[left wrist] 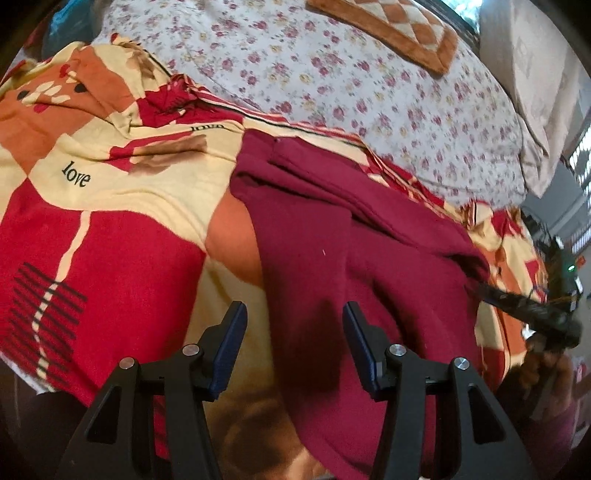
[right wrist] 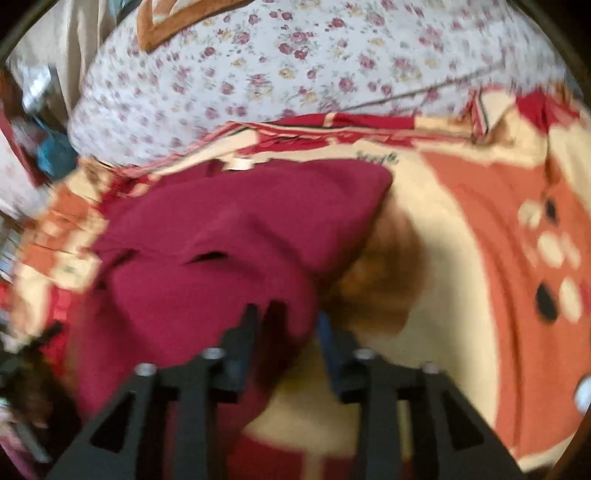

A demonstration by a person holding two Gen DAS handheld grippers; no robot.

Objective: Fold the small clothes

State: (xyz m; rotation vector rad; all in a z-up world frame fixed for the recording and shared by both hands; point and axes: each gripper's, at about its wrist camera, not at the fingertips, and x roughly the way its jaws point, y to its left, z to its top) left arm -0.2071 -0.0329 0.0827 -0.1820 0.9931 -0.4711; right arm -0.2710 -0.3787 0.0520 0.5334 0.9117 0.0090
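Note:
A maroon garment (left wrist: 369,240) lies spread on a red, cream and orange blanket (left wrist: 110,240). My left gripper (left wrist: 295,332) hovers open over the garment's near left edge. Its blue pads (left wrist: 231,354) stand wide apart and press on nothing. At the far right, the right gripper (left wrist: 532,314) shows as a dark shape at the garment's other side, with a hand behind it. The right wrist view is blurred. There the garment (right wrist: 221,240) fills the middle left, and its near corner lies in the gap of my right gripper (right wrist: 288,328), whose jaws stand apart.
Beyond the blanket (right wrist: 461,221) the bed has a white floral sheet (left wrist: 332,74). An orange checked cushion (left wrist: 399,26) lies at its far end, and a pale pillow (left wrist: 535,74) sits at the right. Cluttered items (right wrist: 44,147) sit beside the bed at the left.

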